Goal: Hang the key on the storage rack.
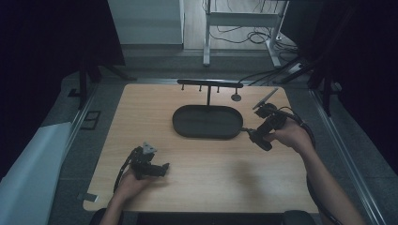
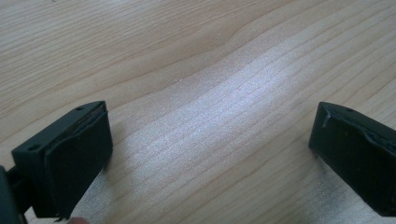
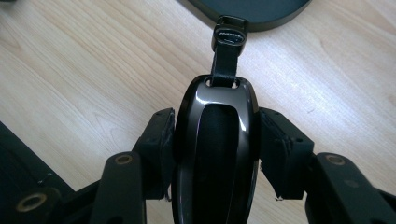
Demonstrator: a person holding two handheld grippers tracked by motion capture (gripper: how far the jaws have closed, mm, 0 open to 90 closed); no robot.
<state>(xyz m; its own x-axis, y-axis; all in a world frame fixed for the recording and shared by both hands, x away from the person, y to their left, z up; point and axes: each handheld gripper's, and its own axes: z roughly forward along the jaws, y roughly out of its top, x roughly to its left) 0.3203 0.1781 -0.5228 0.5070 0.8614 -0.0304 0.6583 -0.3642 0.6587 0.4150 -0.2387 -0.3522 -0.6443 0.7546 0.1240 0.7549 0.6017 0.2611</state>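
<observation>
Between the right gripper (image 3: 215, 149) fingers (image 3: 159, 144), glossy black key fob (image 3: 215, 140) clamped, strap (image 3: 227, 49) toward tray (image 3: 261, 11)

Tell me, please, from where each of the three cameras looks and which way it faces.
High view: above the person's side, facing forward and down on the table; both forearms, left hand-held gripper, right hand-held gripper.
Left gripper view: on the left hand-held gripper, facing the bare tabletop; jaws apart.
Right gripper view: on the right hand-held gripper, jaws clamping a black key fob, facing the tray.
Shared: tray, high and right views.
</observation>
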